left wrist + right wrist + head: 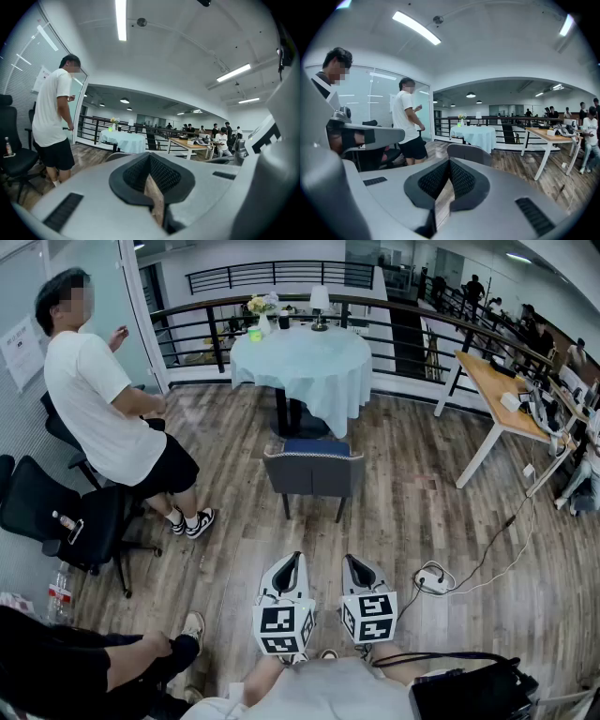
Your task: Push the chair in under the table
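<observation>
Left hand-held gripper [294, 563] and right hand-held gripper [352, 564], closed and empty, sit short of the chair [313, 474] ahead; press its backrest evenly toward the worktop [300, 367].

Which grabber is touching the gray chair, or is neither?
Apart, neither. The head view shows the left gripper and right gripper, both shut, with wooden floor showing between them and the gray chair.
</observation>
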Action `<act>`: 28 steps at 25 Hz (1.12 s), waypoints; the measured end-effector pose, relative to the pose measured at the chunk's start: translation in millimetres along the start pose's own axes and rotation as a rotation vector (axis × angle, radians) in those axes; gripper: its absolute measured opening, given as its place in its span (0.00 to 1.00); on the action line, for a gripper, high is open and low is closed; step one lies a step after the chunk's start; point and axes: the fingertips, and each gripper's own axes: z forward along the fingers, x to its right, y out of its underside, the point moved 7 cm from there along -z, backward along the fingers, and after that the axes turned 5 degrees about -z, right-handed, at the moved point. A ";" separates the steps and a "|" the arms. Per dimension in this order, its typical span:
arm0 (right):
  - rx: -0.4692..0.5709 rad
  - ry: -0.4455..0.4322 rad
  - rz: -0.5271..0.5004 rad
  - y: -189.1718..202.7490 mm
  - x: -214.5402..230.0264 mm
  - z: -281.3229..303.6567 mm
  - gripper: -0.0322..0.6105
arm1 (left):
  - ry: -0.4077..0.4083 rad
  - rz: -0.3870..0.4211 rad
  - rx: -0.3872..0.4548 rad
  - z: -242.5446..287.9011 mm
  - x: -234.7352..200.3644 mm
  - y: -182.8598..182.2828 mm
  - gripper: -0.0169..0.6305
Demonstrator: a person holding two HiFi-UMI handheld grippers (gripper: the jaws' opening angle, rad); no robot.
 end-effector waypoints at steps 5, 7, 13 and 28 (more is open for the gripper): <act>-0.007 0.005 -0.002 -1.3 -9.5 2.4 0.07 | 0.001 -0.007 -0.004 -3.5 -10.6 -1.2 0.03; -0.013 0.006 -0.004 -0.7 -12.9 1.5 0.07 | 0.002 -0.012 -0.007 -5.8 -12.7 -0.8 0.03; -0.028 0.011 0.006 -0.7 -25.3 2.9 0.07 | 0.002 -0.026 -0.015 -13.4 -24.9 -1.8 0.03; -0.089 0.051 0.023 8.3 -46.9 14.3 0.08 | -0.009 -0.060 -0.045 -20.9 -70.0 4.5 0.03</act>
